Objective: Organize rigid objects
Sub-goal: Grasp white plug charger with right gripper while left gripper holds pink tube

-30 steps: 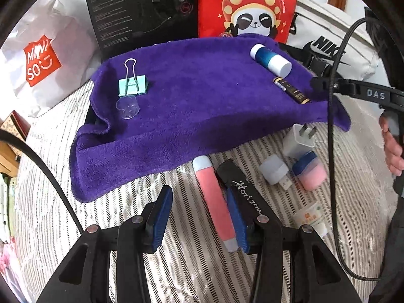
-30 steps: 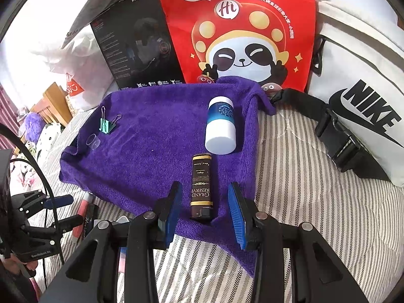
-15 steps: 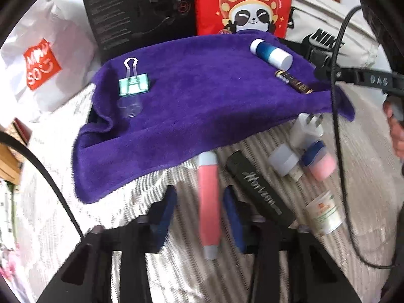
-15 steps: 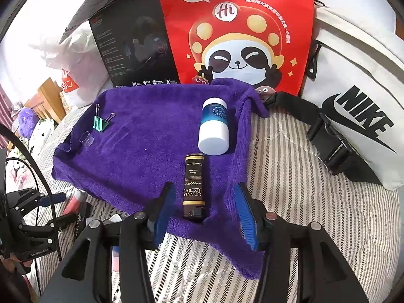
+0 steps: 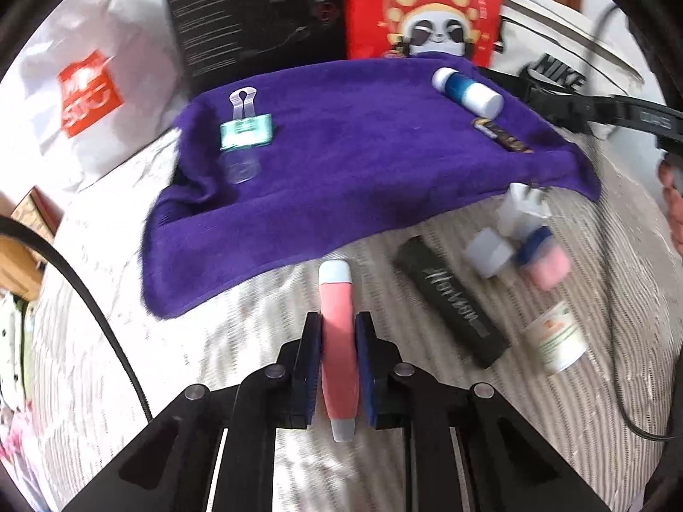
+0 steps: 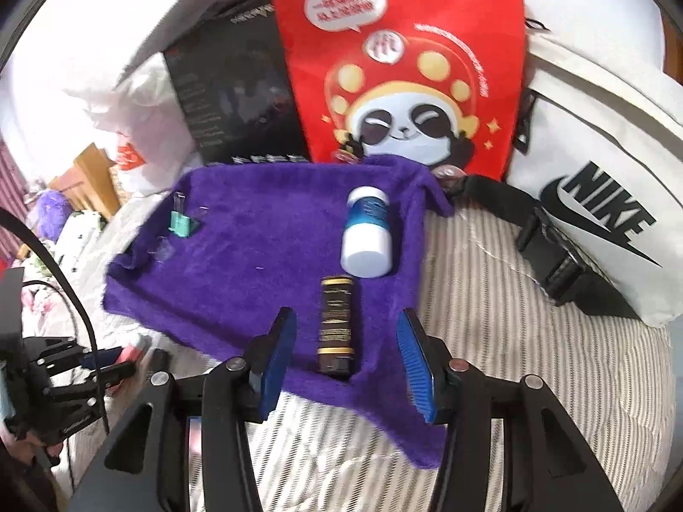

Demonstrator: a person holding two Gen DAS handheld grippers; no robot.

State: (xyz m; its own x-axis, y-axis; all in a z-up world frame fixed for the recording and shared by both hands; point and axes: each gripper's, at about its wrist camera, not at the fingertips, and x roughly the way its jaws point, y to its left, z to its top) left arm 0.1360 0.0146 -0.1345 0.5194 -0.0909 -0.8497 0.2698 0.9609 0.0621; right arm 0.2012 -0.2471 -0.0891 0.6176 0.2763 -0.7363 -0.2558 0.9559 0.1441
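The pink tube (image 5: 337,341) lies lengthwise between the blue pads of the left hand-held gripper (image 5: 337,367), which is clenched on it over the striped bed cover (image 5: 256,341), just off the purple towel (image 5: 341,149). The right hand-held gripper (image 6: 345,362) is released, its jaws straddling the dark brown tube (image 6: 336,324) without touching it. A white-and-blue bottle (image 6: 367,230) lies just beyond on the towel.

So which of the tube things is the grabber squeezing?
The pink tube, the one with pale grey ends. The left gripper is shut on it. The black tube and brown tube lie loose.
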